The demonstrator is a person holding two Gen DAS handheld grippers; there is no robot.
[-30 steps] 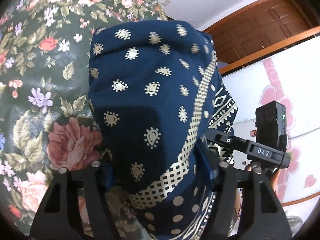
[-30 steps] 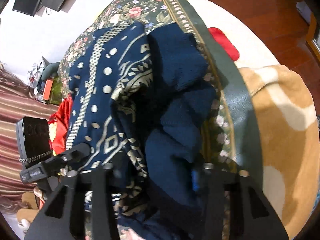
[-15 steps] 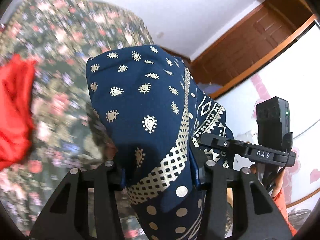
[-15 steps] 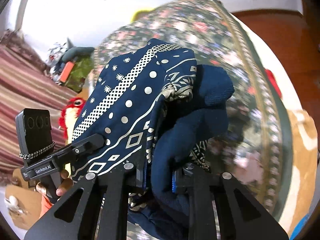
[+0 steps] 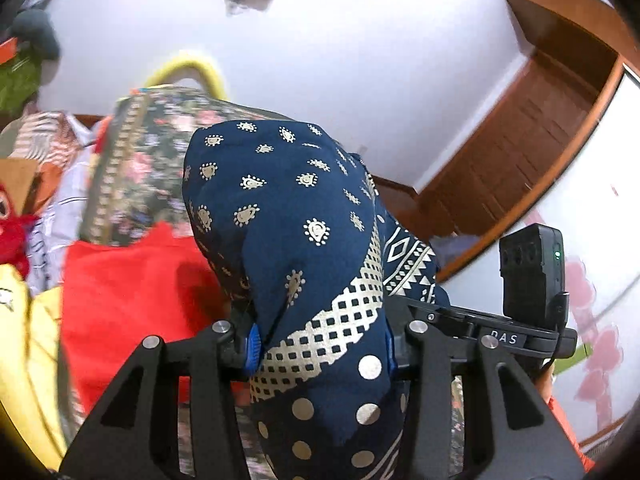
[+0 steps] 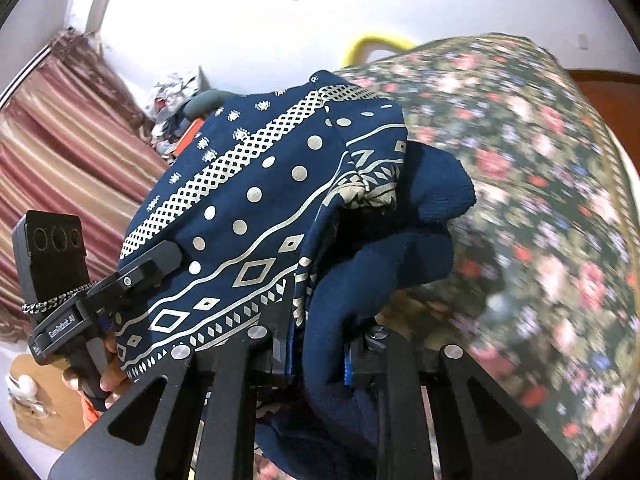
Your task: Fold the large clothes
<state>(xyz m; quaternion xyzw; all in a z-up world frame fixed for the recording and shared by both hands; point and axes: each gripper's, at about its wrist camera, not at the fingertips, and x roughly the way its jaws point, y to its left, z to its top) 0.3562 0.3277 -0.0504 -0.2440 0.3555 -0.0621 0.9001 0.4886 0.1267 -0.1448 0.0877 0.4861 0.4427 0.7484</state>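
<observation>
A navy garment with a cream paisley, dot and diamond print [image 5: 288, 216] is bunched up and lifted off the bed between both grippers. My left gripper [image 5: 322, 348] is shut on its folded patterned edge, blue pads pressing the cloth from both sides. My right gripper [image 6: 316, 360] is shut on a thick plain navy fold of the same garment [image 6: 256, 216]. The two grippers are close together: the right one's camera block [image 5: 530, 272] shows beside the cloth, and a hand [image 6: 108, 368] holds the left one at the cloth's left side.
Below lies a dark floral bedspread [image 6: 540, 200]. A red cloth [image 5: 132, 300] and a yellow cloth [image 5: 28, 340] lie on the left of the bed. A striped curtain [image 6: 60, 152] hangs at the left, a wooden door [image 5: 540, 152] stands at the right, and a white wall is behind.
Both grippers rose and swung across the bed with the navy garment, so the wall now fills the upper views. Both sets of jaws narrowed on the cloth. The red cloth came into the left wrist view.
</observation>
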